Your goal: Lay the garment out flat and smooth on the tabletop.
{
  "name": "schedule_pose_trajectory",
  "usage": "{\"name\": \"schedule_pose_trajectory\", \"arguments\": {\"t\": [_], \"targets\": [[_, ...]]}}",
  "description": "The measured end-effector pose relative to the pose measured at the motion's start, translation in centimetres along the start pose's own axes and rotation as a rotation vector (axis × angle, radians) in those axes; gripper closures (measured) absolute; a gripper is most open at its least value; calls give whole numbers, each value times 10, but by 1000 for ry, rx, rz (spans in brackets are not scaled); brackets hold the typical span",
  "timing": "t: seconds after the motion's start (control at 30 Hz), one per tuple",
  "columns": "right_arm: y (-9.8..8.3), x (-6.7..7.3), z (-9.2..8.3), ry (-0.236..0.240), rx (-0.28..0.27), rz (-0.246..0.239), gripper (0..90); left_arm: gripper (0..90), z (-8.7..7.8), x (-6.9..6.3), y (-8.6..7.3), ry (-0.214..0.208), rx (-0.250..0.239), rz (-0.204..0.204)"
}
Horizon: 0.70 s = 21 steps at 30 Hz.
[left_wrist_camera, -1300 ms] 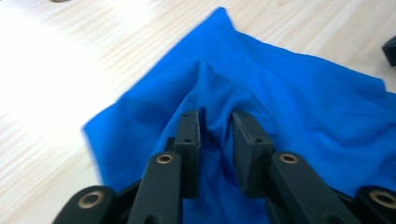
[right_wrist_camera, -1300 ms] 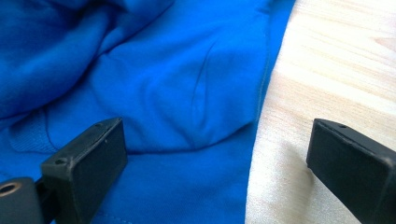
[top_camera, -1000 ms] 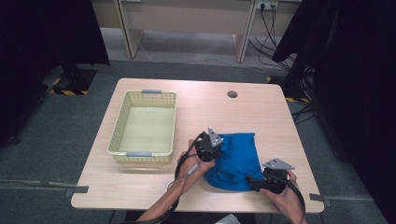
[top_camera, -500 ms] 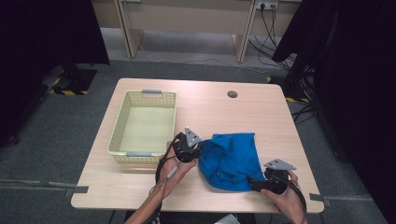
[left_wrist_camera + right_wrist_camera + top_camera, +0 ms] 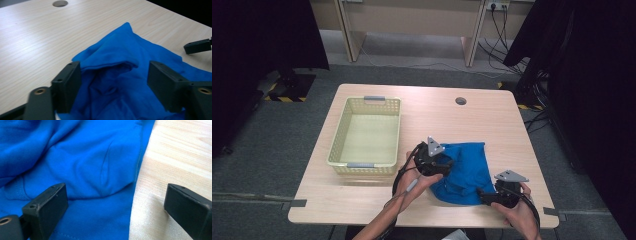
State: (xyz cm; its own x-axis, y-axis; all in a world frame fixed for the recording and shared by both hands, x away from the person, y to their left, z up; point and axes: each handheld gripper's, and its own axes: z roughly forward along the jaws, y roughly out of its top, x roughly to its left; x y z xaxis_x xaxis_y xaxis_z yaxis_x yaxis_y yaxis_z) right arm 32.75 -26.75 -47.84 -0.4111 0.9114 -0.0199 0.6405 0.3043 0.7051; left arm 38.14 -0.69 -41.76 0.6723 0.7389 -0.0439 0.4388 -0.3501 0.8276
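Observation:
A crumpled blue cloth [image 5: 467, 172] lies on the wooden table [image 5: 492, 120], near its front right. My left gripper [image 5: 443, 165] is at the cloth's left edge. In the left gripper view its jaws have just been opening; my left gripper [image 5: 113, 85] stands open over a raised fold of the blue cloth [image 5: 117, 75], pads clear of it. My right gripper [image 5: 484, 196] rests at the cloth's front right corner. My right gripper [image 5: 117, 202] is wide open, straddling the blue cloth's [image 5: 82, 162] hem and the bare table [image 5: 175, 157].
An empty yellow basket [image 5: 341, 140] stands left of the cloth. A round cable hole [image 5: 460, 101] sits near the table's far edge. The other gripper's black jaw tip [image 5: 197, 46] shows at the right of the left gripper view. Dark curtains flank the table.
The left gripper drew left off the cloth, then came back right to its left edge, and its jaws opened. The right gripper kept still.

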Motion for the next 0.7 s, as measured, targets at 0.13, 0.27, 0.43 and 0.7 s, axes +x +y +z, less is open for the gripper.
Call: {"name": "schedule_pose_trajectory", "arguments": {"t": [0.13, 0.27, 0.43, 0.7], "targets": [[0, 0, 0, -1, 0, 0, 55, 198, 14, -9, 7, -8, 21, 15], [0, 1, 0, -3, 0, 0, 55, 161, 34, -13, 11, 4, 43, 23], [0, 1, 0, -1, -1, 2, 56, 426, 57, -10, 7, 26, 97, 68], [0, 1, 0, 1, 1, 3, 56, 740, 37, 9, 1, 55, 80, 60]]}}
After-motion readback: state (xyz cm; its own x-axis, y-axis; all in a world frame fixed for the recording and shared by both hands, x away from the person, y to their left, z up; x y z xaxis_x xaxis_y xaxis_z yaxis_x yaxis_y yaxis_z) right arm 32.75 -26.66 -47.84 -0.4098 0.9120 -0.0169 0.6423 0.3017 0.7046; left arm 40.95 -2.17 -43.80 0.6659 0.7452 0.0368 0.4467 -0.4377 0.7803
